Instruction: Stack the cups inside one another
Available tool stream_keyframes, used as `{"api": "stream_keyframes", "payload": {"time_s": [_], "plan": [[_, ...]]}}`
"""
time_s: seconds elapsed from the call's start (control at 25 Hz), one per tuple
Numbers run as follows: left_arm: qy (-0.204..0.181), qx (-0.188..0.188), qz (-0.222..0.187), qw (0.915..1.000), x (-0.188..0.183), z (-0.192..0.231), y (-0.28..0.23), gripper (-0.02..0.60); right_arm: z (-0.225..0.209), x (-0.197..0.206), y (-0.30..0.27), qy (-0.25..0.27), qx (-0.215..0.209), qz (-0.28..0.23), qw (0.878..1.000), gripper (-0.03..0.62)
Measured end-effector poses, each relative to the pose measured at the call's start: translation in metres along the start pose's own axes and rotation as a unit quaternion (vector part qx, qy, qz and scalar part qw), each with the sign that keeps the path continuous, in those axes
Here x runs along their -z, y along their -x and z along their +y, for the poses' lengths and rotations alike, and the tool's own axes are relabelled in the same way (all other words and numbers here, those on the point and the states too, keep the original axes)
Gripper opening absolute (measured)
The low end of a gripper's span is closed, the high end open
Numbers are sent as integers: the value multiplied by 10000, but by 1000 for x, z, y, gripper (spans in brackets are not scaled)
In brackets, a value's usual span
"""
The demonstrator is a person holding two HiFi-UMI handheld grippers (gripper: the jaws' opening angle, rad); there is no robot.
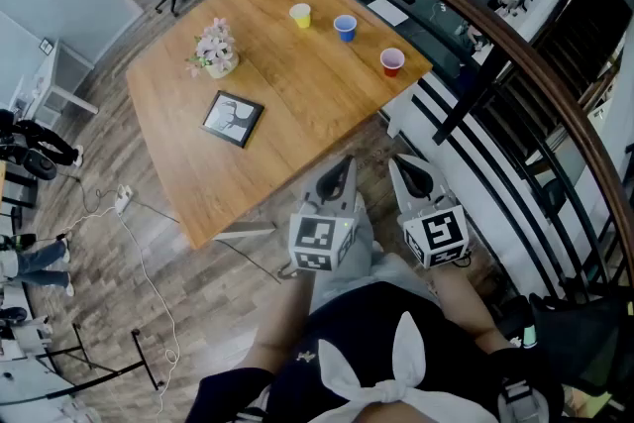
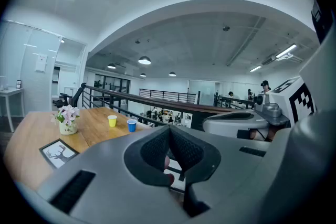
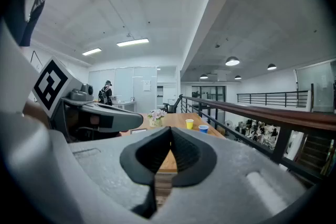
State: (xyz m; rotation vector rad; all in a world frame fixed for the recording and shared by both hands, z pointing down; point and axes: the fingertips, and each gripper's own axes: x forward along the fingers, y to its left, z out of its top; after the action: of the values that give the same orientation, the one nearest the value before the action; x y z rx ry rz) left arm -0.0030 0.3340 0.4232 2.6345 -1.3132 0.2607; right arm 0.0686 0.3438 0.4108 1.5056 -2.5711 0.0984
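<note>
Left tongs (image 1: pixel 346 165), right tongs (image 1: pixel 409 167) closed; cups (image 1: pixel 345 28) upright

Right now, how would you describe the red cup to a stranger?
On the wooden table beside the railing, three cups stand in a row. The red cup ends the row near the table corner; the blue cup and yellow cup are beyond it.

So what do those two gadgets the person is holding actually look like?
Both are smooth light-grey plastic shells tapering to a point. The left claw and right claw each carry a white cube printed with black square markers, and their inner pads are black and ribbed. No cables show. The person wears a dark top with a white bow.
</note>
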Motion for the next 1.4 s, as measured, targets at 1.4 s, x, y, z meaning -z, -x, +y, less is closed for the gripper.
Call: {"api": "stream_keyframes", "payload": {"time_s": [1.4], "plan": [[258,-48,7,9997,-44,136,-170,9,-139,-23,-175,387,323,404,9979,243]]}}
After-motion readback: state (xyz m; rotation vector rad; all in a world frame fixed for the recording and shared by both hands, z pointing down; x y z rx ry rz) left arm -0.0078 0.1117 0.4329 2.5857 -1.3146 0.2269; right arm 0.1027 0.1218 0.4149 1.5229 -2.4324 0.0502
